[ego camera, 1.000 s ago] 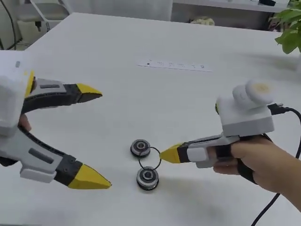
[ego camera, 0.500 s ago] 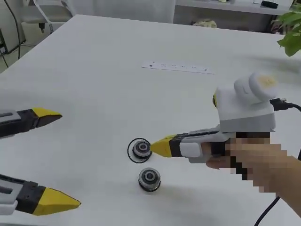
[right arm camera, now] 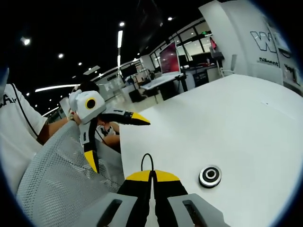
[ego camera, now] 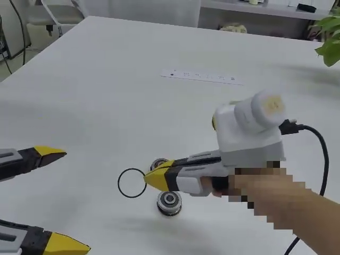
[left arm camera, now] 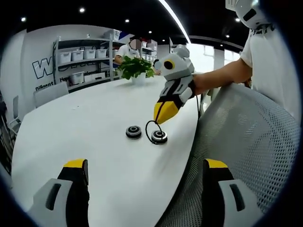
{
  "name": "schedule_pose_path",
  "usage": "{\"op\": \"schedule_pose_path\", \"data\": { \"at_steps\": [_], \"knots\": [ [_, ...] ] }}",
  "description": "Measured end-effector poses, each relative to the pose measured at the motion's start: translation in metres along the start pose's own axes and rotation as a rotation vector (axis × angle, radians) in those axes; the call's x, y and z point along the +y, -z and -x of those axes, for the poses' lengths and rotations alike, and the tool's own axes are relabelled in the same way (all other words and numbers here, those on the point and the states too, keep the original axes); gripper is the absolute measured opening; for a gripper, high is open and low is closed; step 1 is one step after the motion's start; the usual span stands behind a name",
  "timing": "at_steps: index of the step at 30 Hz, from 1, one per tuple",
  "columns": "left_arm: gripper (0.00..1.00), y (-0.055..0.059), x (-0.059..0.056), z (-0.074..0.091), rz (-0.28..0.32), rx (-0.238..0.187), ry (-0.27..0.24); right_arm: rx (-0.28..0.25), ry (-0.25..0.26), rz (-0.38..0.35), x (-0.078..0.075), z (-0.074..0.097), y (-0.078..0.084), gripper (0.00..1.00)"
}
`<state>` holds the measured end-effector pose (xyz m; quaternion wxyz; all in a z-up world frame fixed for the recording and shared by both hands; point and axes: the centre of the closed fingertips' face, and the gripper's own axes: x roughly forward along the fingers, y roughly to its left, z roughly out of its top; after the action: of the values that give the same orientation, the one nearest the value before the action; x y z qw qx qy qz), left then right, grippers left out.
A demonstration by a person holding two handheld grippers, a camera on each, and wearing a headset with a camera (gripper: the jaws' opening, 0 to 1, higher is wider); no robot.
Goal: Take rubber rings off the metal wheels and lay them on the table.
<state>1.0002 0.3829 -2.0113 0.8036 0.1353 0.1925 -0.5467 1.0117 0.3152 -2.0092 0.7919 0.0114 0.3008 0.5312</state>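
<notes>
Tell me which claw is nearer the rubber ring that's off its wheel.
Right. The right claw is shut on the rubber ring at its edge. The left claw is open, well off to the ring's left in the head view, touching nothing.

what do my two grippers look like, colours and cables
Both the left gripper and the right gripper have pointed yellow jaw tips, black mid-sections and white-grey bodies. A black cable runs from the right one. The person wears a white short sleeve.

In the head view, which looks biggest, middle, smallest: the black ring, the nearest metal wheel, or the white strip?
1. the white strip, longest, though farthest away
2. the black ring, slightly wider than the wheel
3. the metal wheel, smallest
</notes>
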Motion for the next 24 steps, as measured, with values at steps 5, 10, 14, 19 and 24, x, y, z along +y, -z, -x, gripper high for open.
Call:
{"op": "schedule_pose_path", "data": {
  "at_steps": [5, 10, 14, 19, 24],
  "knots": [
    [0.99, -0.002, -0.001, 0.0, 0.011, -0.013, -0.001, 0.051, 0.012, 0.034, 0.001, -0.013, 0.017, 0.0],
    [0.99, -0.003, -0.003, -0.001, 0.008, -0.013, 0.003, 0.094, 0.063, 0.11, -0.006, -0.022, 0.027, 0.0],
    [0.99, -0.003, -0.003, 0.0, 0.011, -0.015, 0.002, 0.105, 0.081, 0.12, -0.009, -0.026, 0.031, 0.0],
    [0.99, -0.004, -0.004, 0.0, 0.017, -0.018, 0.006, 0.139, 0.092, 0.139, -0.011, -0.03, 0.038, 0.0],
    [0.99, -0.005, -0.003, 0.0, 0.022, -0.026, 0.003, 0.147, 0.109, 0.163, -0.015, -0.031, 0.04, 0.0]
  ]
}}
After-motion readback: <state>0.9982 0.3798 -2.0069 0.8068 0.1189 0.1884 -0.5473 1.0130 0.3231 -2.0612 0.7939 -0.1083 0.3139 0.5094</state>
